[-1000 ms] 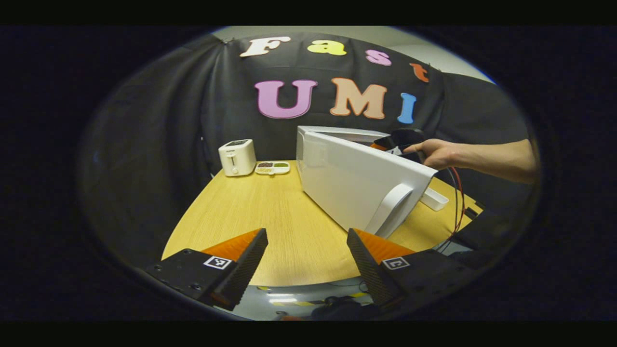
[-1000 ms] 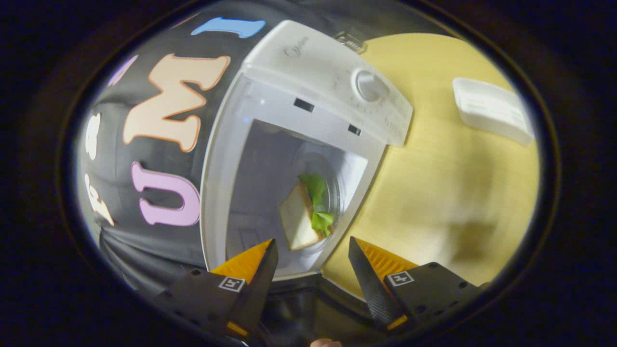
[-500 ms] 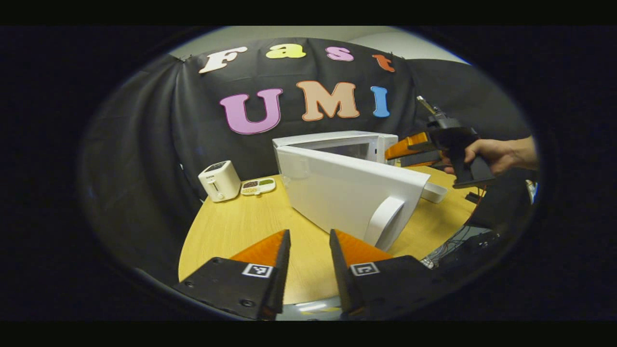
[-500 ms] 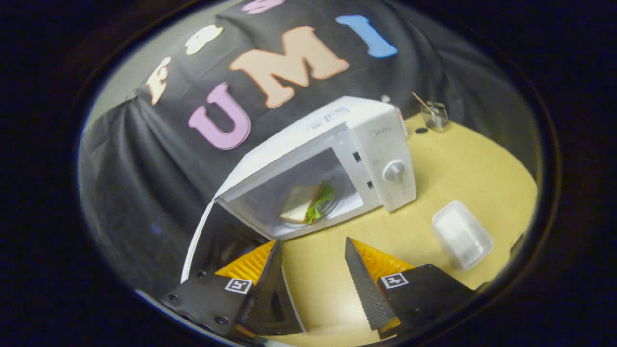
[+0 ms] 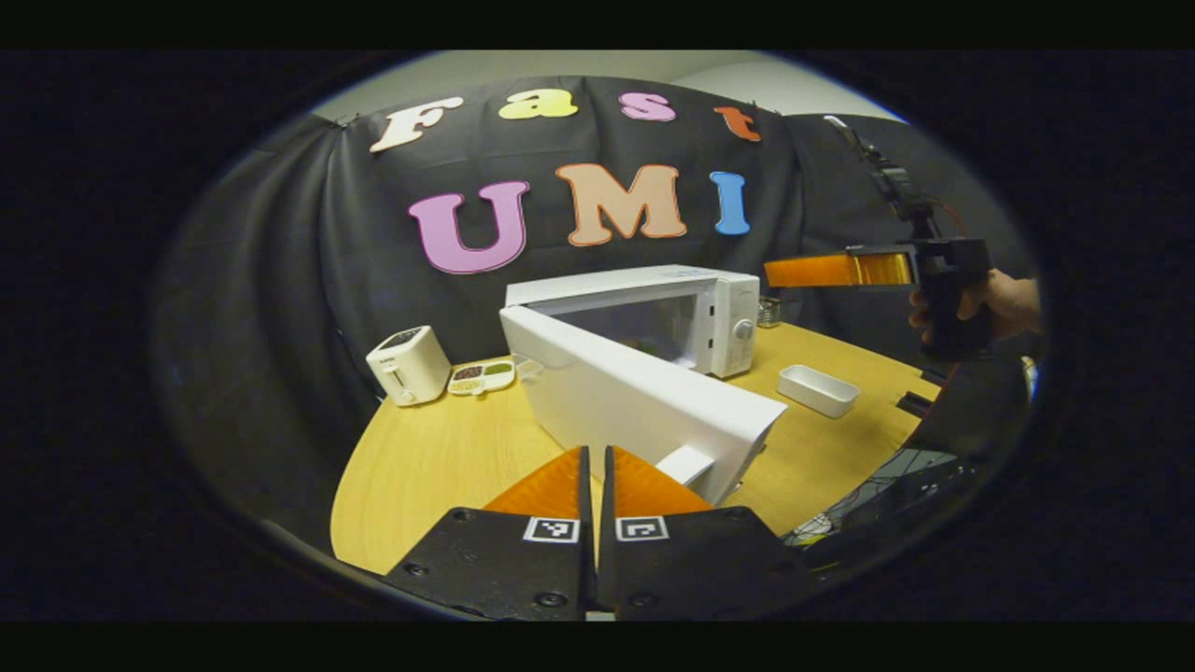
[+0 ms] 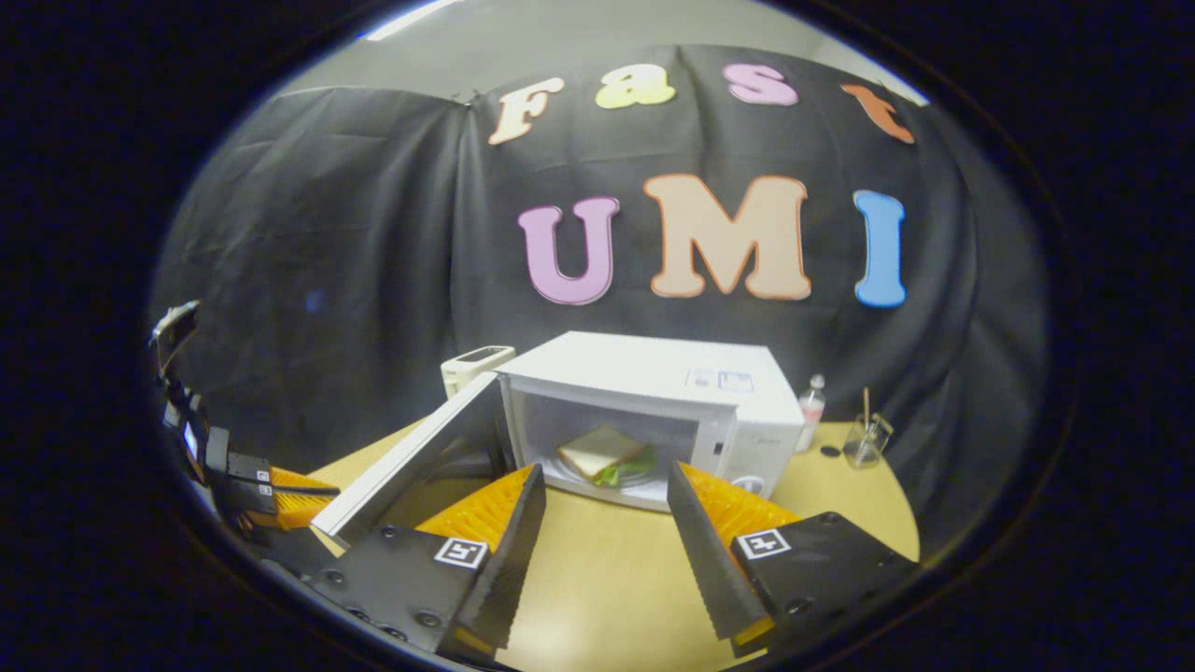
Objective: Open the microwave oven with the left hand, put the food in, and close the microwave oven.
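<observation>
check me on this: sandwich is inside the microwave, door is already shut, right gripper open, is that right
Not quite: the door is not shut but swung wide open, as the right gripper view shows. The rest holds: the sandwich sits inside the microwave, and the right gripper is open.

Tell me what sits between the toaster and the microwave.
In the left gripper view, a divided snack tray lies on the table between the toaster and the microwave.

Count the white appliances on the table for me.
2: the microwave mid-table, door swung open, sandwich inside, and a toaster at the table's back corner behind the door. More could be hidden behind the microwave.
</observation>
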